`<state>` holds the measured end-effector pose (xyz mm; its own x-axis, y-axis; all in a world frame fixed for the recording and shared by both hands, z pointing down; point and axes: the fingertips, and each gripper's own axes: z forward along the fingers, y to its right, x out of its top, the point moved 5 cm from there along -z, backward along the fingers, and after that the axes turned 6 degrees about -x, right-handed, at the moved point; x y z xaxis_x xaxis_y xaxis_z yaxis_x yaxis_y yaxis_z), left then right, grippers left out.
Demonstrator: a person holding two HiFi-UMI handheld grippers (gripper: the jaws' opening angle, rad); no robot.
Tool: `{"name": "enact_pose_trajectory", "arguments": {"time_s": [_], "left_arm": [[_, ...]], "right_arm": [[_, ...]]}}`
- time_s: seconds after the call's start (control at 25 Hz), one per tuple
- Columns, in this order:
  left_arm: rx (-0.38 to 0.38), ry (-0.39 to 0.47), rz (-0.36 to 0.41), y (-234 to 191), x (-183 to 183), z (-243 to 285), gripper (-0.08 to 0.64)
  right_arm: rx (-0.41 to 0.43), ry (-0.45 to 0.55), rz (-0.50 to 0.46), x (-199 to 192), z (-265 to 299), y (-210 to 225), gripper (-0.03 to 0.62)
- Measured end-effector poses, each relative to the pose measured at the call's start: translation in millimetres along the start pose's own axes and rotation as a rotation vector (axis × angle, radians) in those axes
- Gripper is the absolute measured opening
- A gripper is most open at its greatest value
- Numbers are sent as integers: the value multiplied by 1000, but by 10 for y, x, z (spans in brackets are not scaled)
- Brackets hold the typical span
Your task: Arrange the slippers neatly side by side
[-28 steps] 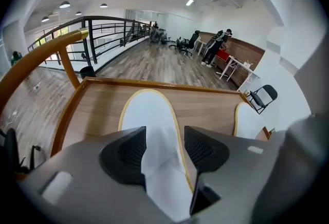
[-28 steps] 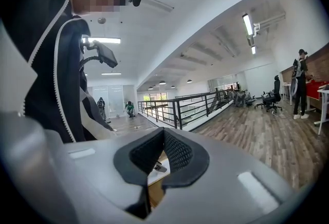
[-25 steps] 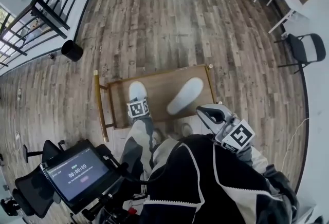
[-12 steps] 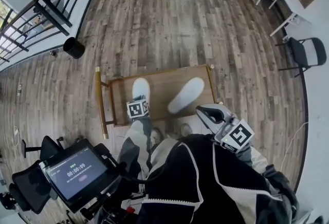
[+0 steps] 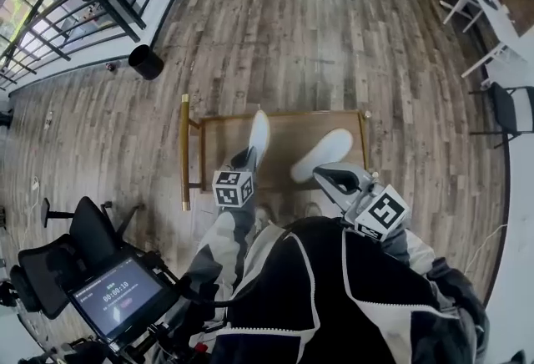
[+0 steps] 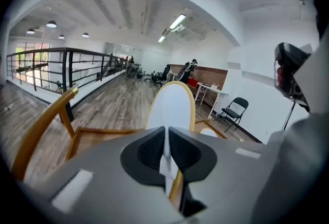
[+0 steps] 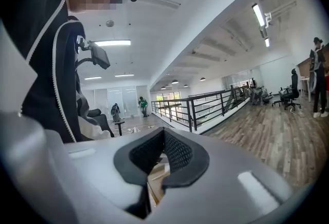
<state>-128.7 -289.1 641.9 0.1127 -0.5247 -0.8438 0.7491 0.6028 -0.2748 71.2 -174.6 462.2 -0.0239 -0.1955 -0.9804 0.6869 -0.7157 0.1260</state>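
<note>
Now left gripper (image 6: 165,138) clamped on white oval slipper (image 6: 172,105); second slipper (image 5: 321,155) flat by wooden table's (image 5: 292,124) right edge; right gripper (image 7: 162,135) closed, empty.

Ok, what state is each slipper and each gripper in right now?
left gripper: shut on the left slipper.
left slipper: clamped, tilted up on edge.
right slipper: lying flat on the table, free.
right gripper: shut, empty.

Head view steeply down on wooden table (image 5: 288,133); left gripper view close, shares it — right one faces railing (image 7: 205,105).
</note>
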Motion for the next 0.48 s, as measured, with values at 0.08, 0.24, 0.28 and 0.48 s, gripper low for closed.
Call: {"name": "enact_pose_trajectory", "arguments": {"time_s": [0.08, 0.24, 0.28, 0.48], "left_arm": [[-11, 67, 78, 198, 244, -220, 29], [-13, 229, 135, 554, 575, -841, 29], [-12, 263, 129, 610, 624, -955, 29], [13, 367, 118, 812, 761, -1560, 29]], "right_arm": [[35, 8, 2, -9, 104, -20, 5], [88, 21, -1, 29, 254, -160, 5], [98, 22, -2, 25, 298, -150, 5], [139, 23, -12, 43, 453, -229, 5]]}}
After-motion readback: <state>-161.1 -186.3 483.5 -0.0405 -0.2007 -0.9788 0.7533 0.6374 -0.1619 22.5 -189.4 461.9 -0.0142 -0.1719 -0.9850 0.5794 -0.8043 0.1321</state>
